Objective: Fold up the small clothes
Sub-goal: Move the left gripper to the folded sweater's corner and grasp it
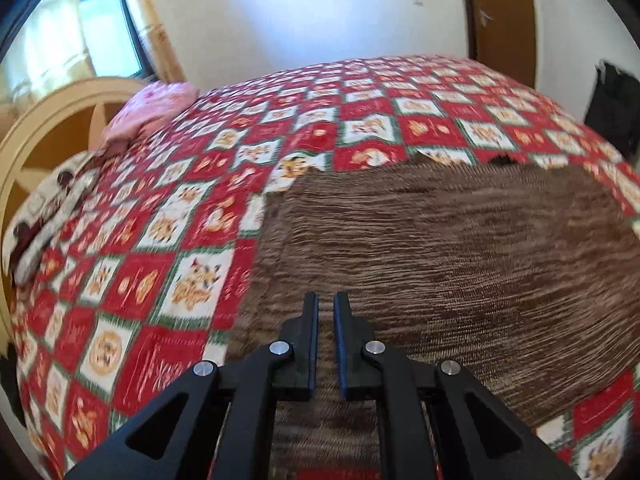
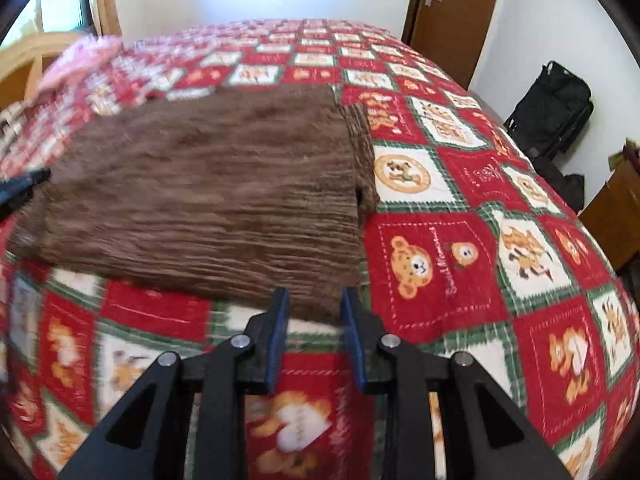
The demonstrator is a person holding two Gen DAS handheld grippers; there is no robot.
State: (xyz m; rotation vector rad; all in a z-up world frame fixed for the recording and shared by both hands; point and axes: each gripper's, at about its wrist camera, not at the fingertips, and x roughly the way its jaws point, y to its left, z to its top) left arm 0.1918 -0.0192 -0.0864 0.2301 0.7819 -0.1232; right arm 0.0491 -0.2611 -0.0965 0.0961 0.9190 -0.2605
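Lying flat on the red patchwork quilt [image 1: 152,264], the brown knit garment [image 1: 440,248] fills the left wrist view under the left gripper [image 1: 326,300], fingers narrowly apart, empty. Right wrist view: the right gripper [image 2: 314,296], fingers apart, hangs at the garment's near right corner.

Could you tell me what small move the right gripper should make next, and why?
Probably ease the right gripper forward and close on the brown knit garment: its open fingers sit at the near edge, gripping nothing, and the garment lies flat on the quilt.
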